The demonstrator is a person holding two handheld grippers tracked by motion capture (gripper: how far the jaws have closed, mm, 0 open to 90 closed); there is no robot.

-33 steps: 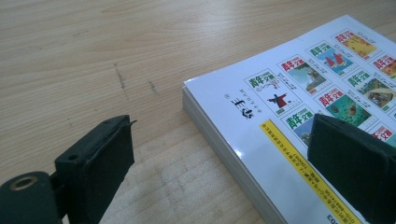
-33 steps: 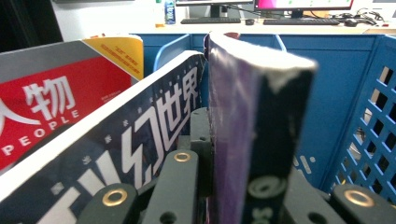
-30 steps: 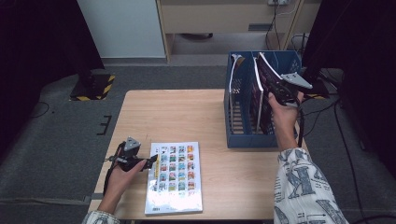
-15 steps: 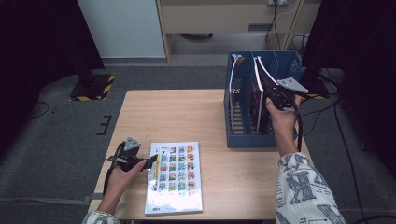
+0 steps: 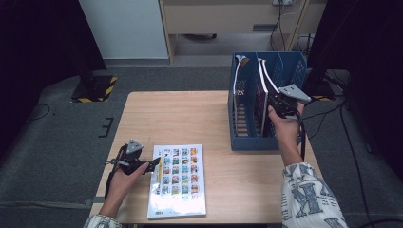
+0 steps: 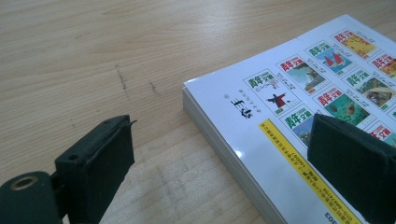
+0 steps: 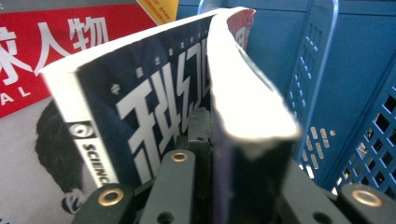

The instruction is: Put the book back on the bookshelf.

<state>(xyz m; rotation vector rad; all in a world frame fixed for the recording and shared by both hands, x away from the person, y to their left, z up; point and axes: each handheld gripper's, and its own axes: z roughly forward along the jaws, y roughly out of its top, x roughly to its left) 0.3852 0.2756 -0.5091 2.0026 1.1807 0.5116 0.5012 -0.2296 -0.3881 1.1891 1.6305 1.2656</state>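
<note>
A blue file rack (image 5: 252,142) stands at the table's right, with magazines upright in it. My right gripper (image 5: 276,101) reaches into it from above, shut on a dark magazine (image 5: 263,92) whose pages curl over at the top. In the right gripper view the dark cover (image 7: 154,102) and its white page edge sit pinched between my jaws (image 7: 212,140); they have just been easing open a little with the magazine still between them. A white book with small colour pictures (image 5: 178,180) lies flat near the front. My left gripper (image 5: 154,164) is open at its left edge, one jaw over the cover (image 6: 299,93).
A red-covered magazine (image 7: 42,42) stands behind the dark one. The rack's perforated blue wall (image 7: 355,93) is close on the right. Bare wooden table (image 5: 190,118) stretches between the book and the rack. Cabinets and dark floor lie beyond the far edge.
My right gripper has sunk a little with the dark magazine, deeper into the rack. The left gripper and the white book have not moved.
</note>
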